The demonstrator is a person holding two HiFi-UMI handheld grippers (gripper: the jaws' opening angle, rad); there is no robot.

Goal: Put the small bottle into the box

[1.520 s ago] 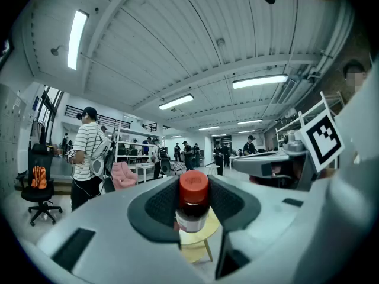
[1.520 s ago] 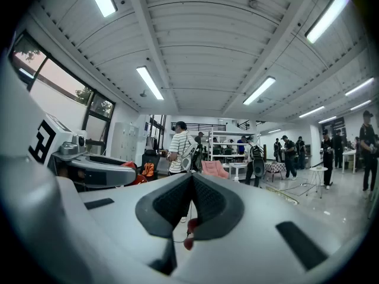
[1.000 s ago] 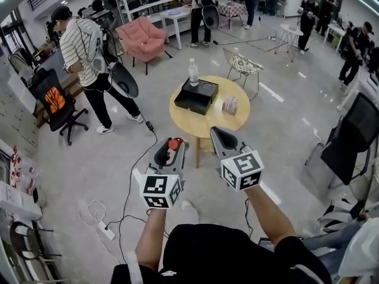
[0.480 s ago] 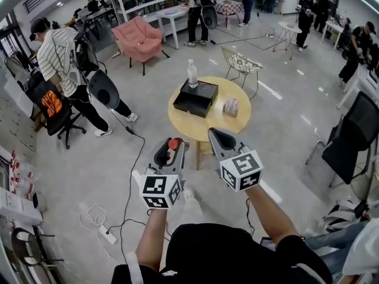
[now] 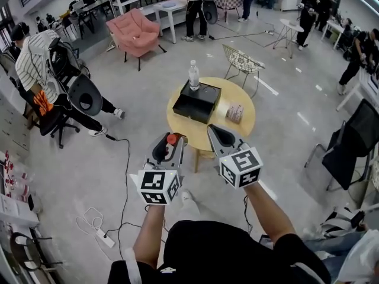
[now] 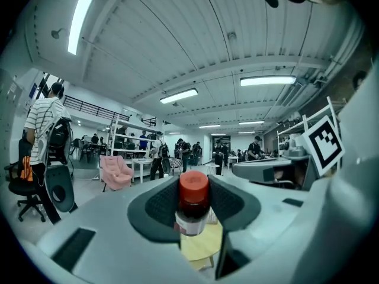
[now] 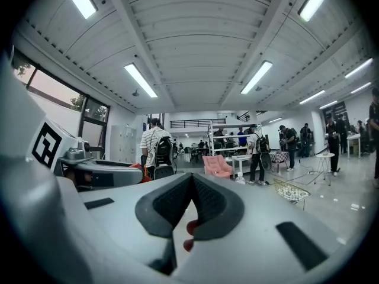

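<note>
Now the jaws of the left gripper pinch a small red-capped brown bottle.
Jaws of the right gripper press together, empty, near the round wooden table bearing a black box.

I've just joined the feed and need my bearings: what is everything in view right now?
round table: one, light wood, ahead of both grippers
box: one, black, on the table
water bottle: one, clear, upright on table behind box
small pack: one, pale, on table right of box
small bottle: one, dark, red cap, between the jaws of the left gripper
armchair: one, pink, far left
wire chair: one, pale, beyond table
black chair: one, right edge
power strip: one, white, floor at left, cables attached
people: several, round the room; nearest in striped top, left
left gripper: one, grey, shut on small bottle
right gripper: one, grey, jaws together, empty
</note>
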